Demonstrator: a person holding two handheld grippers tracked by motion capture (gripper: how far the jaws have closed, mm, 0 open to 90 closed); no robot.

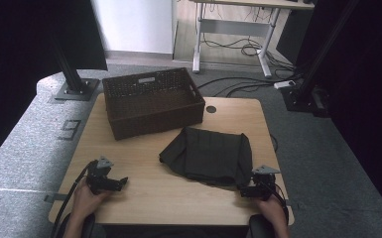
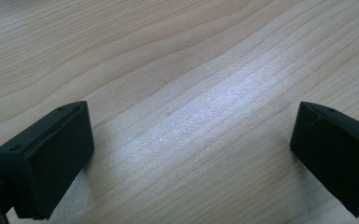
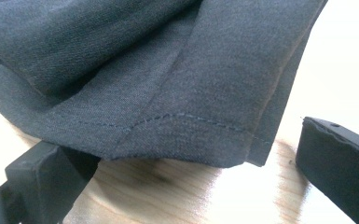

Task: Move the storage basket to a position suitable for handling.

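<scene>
A dark grey folded cloth [image 1: 211, 153] lies on the right half of the wooden table [image 1: 168, 196]. In the right gripper view its stitched hem [image 3: 191, 121] lies just ahead of my jaws, and the cloth's lower edge droops over the left one. My right gripper [image 1: 247, 191] [image 3: 177, 149] is open at the cloth's near right corner. My left gripper [image 1: 119, 182] [image 2: 189, 116] rests open near the table's front left, with bare wood between its fingers [image 2: 51, 154]. A person's hand holds each gripper.
A dark brown woven basket [image 1: 159, 119], with nothing seen in it, stands at the back left of the table. A round cable hole [image 1: 211, 109] sits beside it. Black frame posts [image 1: 69, 74] rise at both back corners. Cables and a desk [image 1: 238, 44] lie beyond on the floor.
</scene>
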